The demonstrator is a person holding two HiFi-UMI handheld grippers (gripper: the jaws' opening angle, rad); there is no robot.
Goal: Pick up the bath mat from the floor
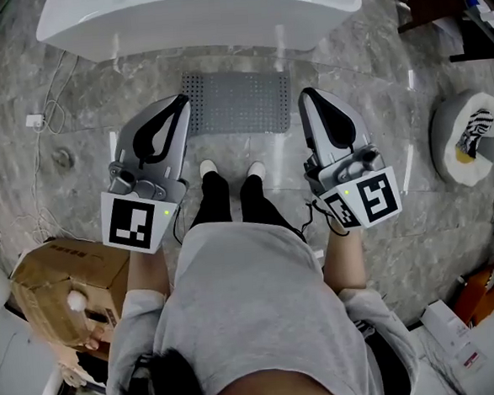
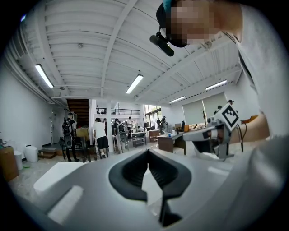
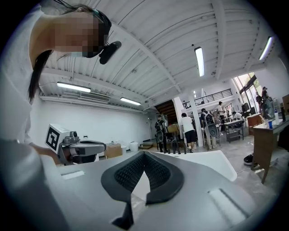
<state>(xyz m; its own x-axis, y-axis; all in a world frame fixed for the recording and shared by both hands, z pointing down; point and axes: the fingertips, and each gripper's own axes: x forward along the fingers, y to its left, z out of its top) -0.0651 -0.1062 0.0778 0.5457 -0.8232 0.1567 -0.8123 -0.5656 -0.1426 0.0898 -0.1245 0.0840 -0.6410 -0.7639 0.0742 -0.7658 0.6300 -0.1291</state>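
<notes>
Bath mat [image 1: 236,102] on floor [image 1: 80,103], left edge partly behind left tongs [image 1: 180,102], right tongs [image 1: 306,95] beside, both closed, empty.

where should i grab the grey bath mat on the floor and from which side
Probably its two near corners, coming down from your side. The bath mat lies flat with its far edge by the white tub, so only the near edge and short ends look free. The left gripper and right gripper, both shut, would need opening first.

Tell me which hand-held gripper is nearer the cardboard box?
Left. The left hand-held gripper is beside the cardboard box; the right hand-held gripper is past the legs.
</notes>
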